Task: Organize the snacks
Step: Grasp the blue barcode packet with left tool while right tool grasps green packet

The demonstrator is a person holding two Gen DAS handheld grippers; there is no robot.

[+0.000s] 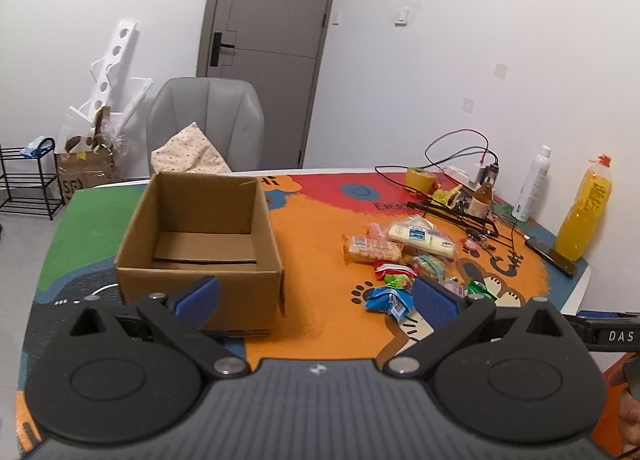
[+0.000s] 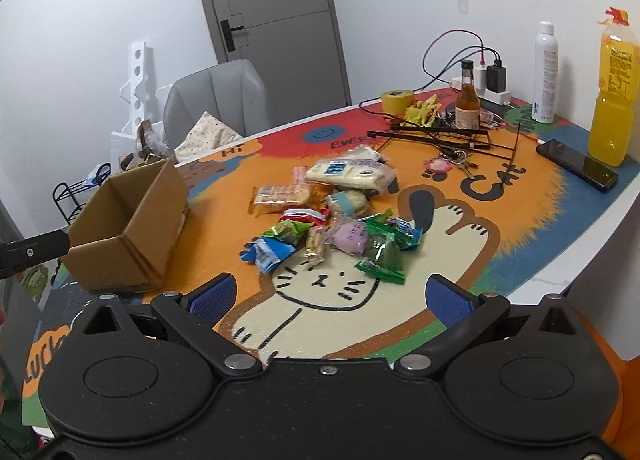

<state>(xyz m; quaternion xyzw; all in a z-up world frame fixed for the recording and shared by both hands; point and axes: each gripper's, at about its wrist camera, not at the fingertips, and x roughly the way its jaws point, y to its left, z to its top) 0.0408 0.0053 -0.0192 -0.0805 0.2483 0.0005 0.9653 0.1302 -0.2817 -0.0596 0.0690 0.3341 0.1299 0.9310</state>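
A bench covered by a bright cartoon-cat mat holds an open cardboard box on the left and a loose pile of snack packets in the middle. The left gripper hovers near the box's front wall, its blue pads spread apart and holding nothing. The right gripper hangs over the near edge of the mat, likewise spread and empty. Only the left view looks down into the box, showing bare cardboard inside. The right view shows the pile more fully: a blue packet, green packets, a pink pouch, and a cracker sleeve. A yellow juice bottle stands far right.
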